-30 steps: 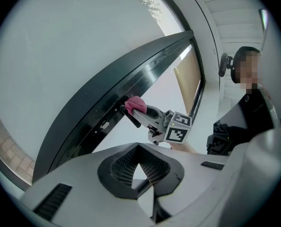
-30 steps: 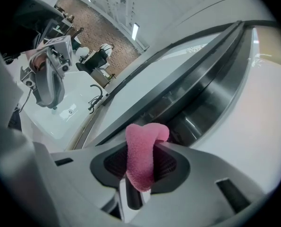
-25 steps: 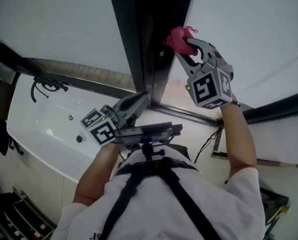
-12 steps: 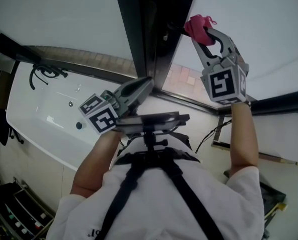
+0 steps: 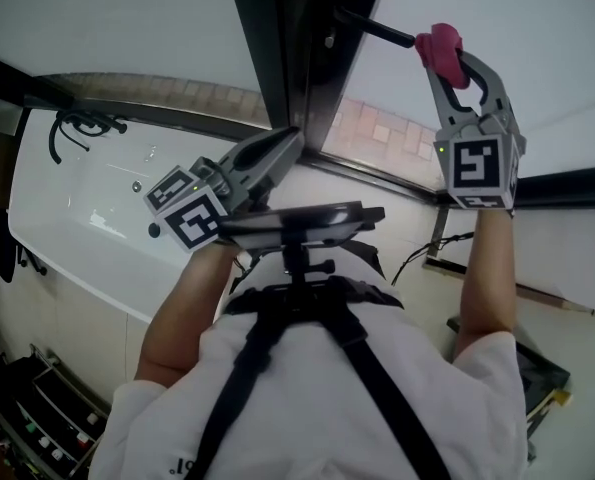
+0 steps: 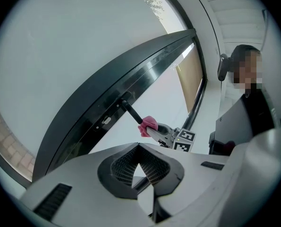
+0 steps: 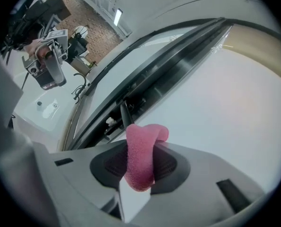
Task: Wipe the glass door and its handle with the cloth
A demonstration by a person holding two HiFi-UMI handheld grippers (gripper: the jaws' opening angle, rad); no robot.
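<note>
Right gripper [image 7: 139, 143], right gripper view: the jaws are clamped on a folded pink cloth [image 7: 141, 157], which stands up between them with its top at the dark bar handle [image 7: 126, 113] of the frosted glass door [image 7: 216, 93]. The head view adds the point of contact: the cloth [image 5: 437, 42] meets the outer end of the handle [image 5: 377, 26], which juts from the black door frame [image 5: 277, 58]. Left gripper [image 6: 139, 148], left gripper view: the jaws are closed tip to tip with nothing between them. This view alone shows the handle [image 6: 131, 111] side-on, with the cloth [image 6: 148, 125] at its free end. In the head view the right arm reaches up nearly straight. The left forearm is bent, holding its gripper [image 5: 289, 146] lower, beside the foot of the frame and above a white bathtub [image 5: 67, 218].
</note>
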